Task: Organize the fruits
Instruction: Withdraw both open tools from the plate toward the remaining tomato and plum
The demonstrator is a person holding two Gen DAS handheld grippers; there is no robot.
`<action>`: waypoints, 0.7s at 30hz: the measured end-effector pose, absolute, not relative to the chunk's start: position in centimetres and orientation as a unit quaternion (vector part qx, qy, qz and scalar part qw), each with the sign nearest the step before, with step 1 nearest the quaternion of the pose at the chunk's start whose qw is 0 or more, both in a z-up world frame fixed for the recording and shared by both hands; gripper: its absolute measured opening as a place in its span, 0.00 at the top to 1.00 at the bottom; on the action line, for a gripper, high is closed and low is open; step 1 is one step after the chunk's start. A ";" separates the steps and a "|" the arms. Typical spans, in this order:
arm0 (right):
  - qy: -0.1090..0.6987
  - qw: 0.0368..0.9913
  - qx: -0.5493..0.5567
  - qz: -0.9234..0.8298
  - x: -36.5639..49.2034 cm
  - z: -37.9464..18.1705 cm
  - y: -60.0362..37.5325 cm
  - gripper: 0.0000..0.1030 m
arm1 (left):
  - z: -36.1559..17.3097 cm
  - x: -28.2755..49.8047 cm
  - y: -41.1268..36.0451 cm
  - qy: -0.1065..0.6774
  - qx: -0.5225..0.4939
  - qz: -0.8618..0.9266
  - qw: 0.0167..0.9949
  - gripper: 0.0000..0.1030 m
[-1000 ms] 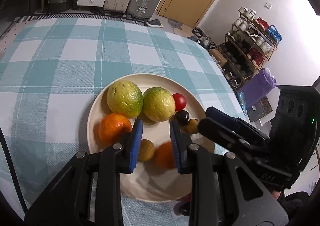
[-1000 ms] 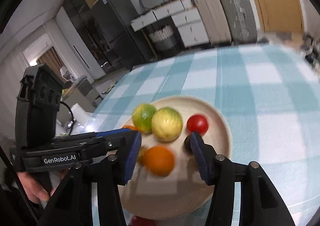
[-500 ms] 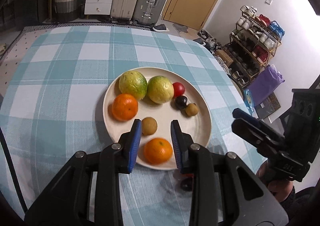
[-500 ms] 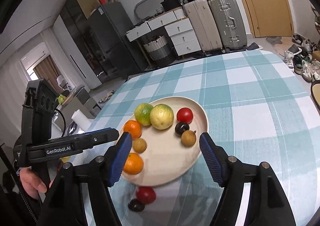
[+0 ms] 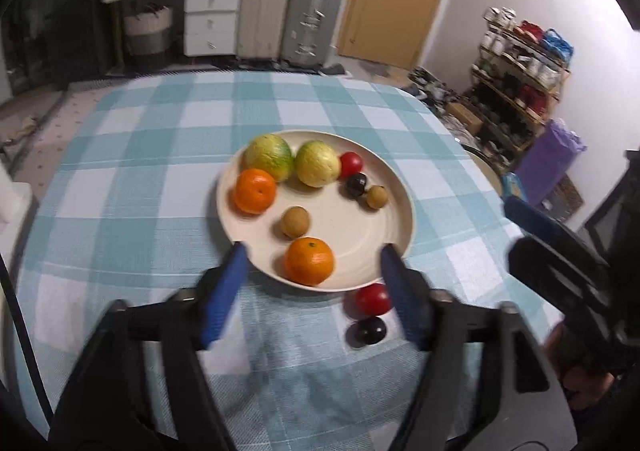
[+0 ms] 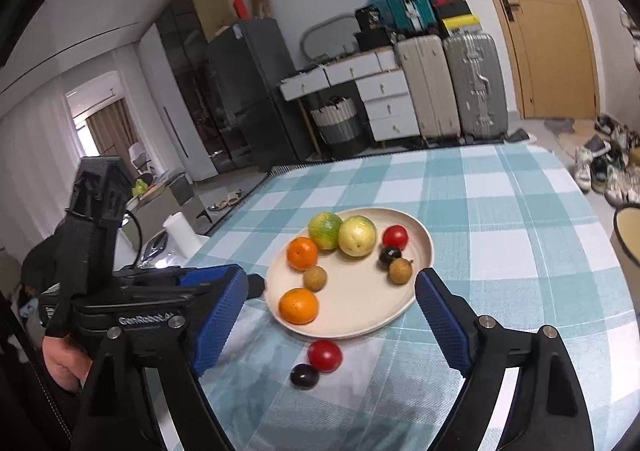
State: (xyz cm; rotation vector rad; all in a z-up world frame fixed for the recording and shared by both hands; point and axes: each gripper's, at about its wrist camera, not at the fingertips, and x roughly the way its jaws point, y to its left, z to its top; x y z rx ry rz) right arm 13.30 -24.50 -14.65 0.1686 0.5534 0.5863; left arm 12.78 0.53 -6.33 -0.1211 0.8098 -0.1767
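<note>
A cream plate [image 5: 360, 239] [image 6: 360, 303] on the checked cloth holds two green-yellow citrus, two oranges, a red tomato, a dark plum and two brown longans. The near orange [image 5: 309, 261] [image 6: 298, 305] lies by the front rim. In front of the plate, a second tomato [image 5: 373, 300] [image 6: 325, 356] and a second plum [image 5: 367, 331] [image 6: 305, 376] lie on the cloth. My left gripper [image 5: 313, 249] hangs back from the front rim, its jaws opening with nothing gripped. My right gripper [image 6: 331, 277] is likewise drawn back, its jaws opening wide and holding nothing.
The blue-and-white checked table [image 5: 140, 191] stretches around the plate. A white rimmed vessel [image 6: 628, 235] sits at the right edge and a paper roll [image 6: 180, 227] beyond the left edge. Suitcases [image 5: 292, 11] and drawers stand behind the table, a loaded shelf [image 5: 520, 63] to the right.
Both grippers have drawn back and up from the plate, and both jaws have spread wider. The orange seen between the fingers a second ago now rests on the plate.
</note>
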 end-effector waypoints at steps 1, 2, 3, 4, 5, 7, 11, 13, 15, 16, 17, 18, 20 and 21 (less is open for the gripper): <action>0.263 0.918 0.079 0.288 12.8 -14.5 -24.4 0.11 | -6.3 12.6 0.6 0.389 -0.058 -0.082 0.916 0.23; 0.258 0.918 0.078 0.289 12.4 -14.4 -24.4 0.09 | -6.2 12.2 0.5 0.385 -0.057 -0.075 0.918 0.21; 0.253 0.920 0.076 0.289 11.9 -14.2 -24.4 0.08 | -6.2 12.2 0.6 0.384 -0.055 -0.069 0.919 0.21; 0.250 0.922 0.075 0.286 11.6 -14.1 -24.4 0.05 | -6.2 11.9 0.6 0.383 -0.053 -0.063 0.920 0.21; 0.246 0.924 0.074 0.283 11.3 -14.0 -24.4 0.04 | -6.3 11.7 0.5 0.385 -0.052 -0.058 0.920 0.20; 0.238 0.927 0.070 0.279 10.6 -13.7 -24.4 0.04 | -6.6 11.3 0.5 0.388 -0.056 -0.058 0.918 0.18; 0.231 0.930 0.064 0.277 9.7 -13.7 -24.4 0.01 | -7.3 10.7 0.2 0.388 -0.048 -0.052 0.919 0.10; 0.226 0.932 0.062 0.275 9.2 -13.8 -24.5 0.00 | -7.6 10.3 0.0 0.386 -0.044 -0.053 0.920 0.03; 0.226 0.933 0.063 0.274 8.8 -14.1 -24.6 0.00 | -7.8 10.0 -0.2 0.385 -0.045 -0.058 0.920 0.02; 0.227 0.933 0.063 0.272 8.6 -14.3 -24.6 0.00 | -8.0 9.9 -0.3 0.387 -0.043 -0.060 0.919 0.02; 0.228 0.933 0.062 0.271 8.5 -14.5 -24.7 0.00 | -8.3 9.9 -0.4 0.390 -0.040 -0.059 0.918 0.02; 0.230 0.933 0.060 0.268 8.3 -14.7 -24.7 0.00 | -8.6 9.8 -0.5 0.395 -0.039 -0.062 0.916 0.02; 0.234 0.934 0.057 0.263 8.1 -15.2 -24.7 0.00 | -9.1 9.9 -0.8 0.403 -0.036 -0.066 0.912 0.02; 0.237 0.935 0.057 0.259 8.0 -15.5 -24.8 0.00 | -9.3 10.0 -1.0 0.405 -0.033 -0.065 0.911 0.02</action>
